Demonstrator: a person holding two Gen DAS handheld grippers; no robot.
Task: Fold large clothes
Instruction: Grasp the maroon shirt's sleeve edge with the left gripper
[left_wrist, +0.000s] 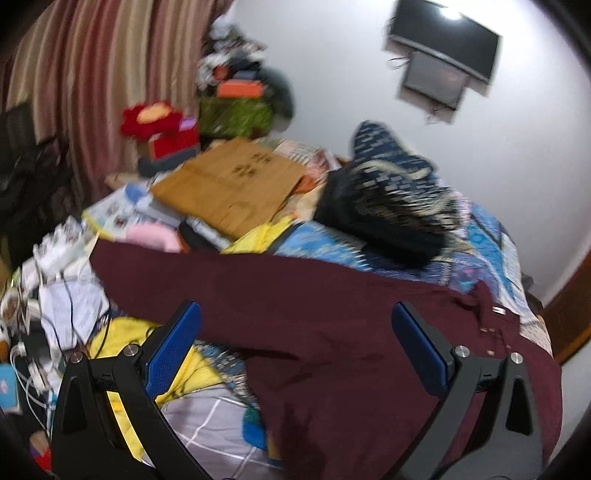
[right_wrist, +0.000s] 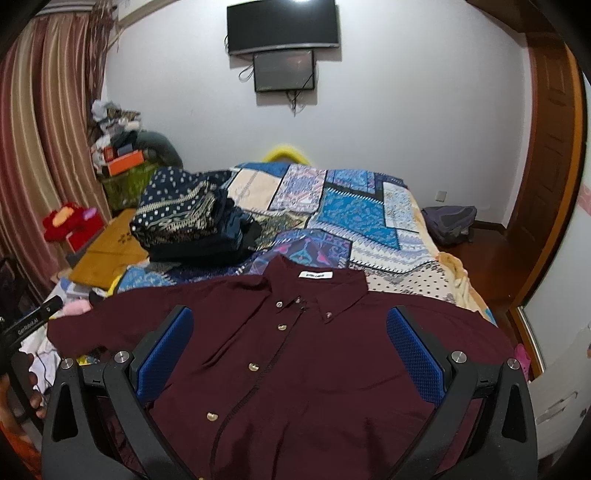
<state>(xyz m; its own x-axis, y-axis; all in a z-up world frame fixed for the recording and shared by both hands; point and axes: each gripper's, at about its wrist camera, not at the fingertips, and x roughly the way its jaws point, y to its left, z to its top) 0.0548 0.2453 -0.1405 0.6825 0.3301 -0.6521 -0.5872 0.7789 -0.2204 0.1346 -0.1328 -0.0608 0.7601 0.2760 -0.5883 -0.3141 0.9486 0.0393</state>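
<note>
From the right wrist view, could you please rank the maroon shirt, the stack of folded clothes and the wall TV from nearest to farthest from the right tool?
1. Maroon shirt: directly beneath the right tool.
2. Stack of folded clothes: ahead, left, on the bed.
3. Wall TV: far wall, top centre.

My left wrist view is smeared by motion blur, worst on the striped curtain (left_wrist: 74, 92) and the wall TV (left_wrist: 443, 40), where a white glare spot from an overhead light burns on the screen. My right wrist view is much sharper, evenly lit by cool indoor light, with the same glare at the top edge of the TV (right_wrist: 282, 24). Both views bend strongly at the fisheye rim, go black in the corners, and leave the maroon shirt (right_wrist: 314, 362) dark with soft shadows.
</note>
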